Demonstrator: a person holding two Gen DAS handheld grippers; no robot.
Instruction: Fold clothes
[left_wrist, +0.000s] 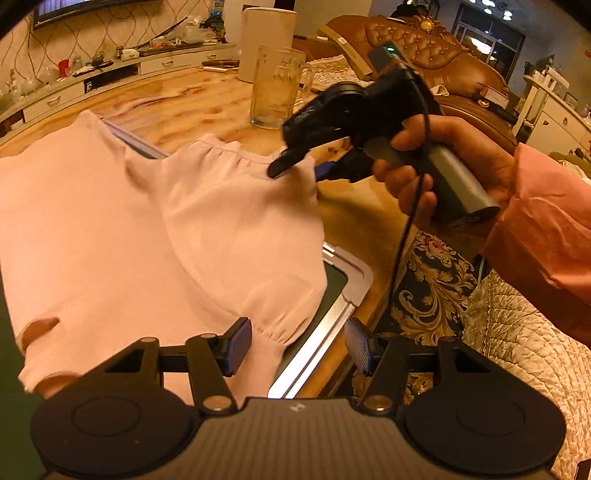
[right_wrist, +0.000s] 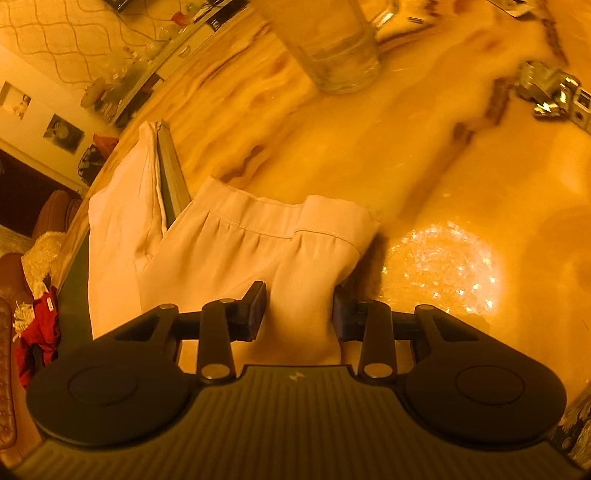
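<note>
Only right wrist shows metal bracket, maybe.

Glass mug and white cylinder on marble table

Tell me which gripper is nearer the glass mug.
Right. The right gripper sits at the garment's far edge, just short of the mug; the left gripper hangs back over the near edge.

Pale pink garment, soft and creased, spread over a dark framed board on the worktop, one gathered-cuff sleeve folded across.
</note>
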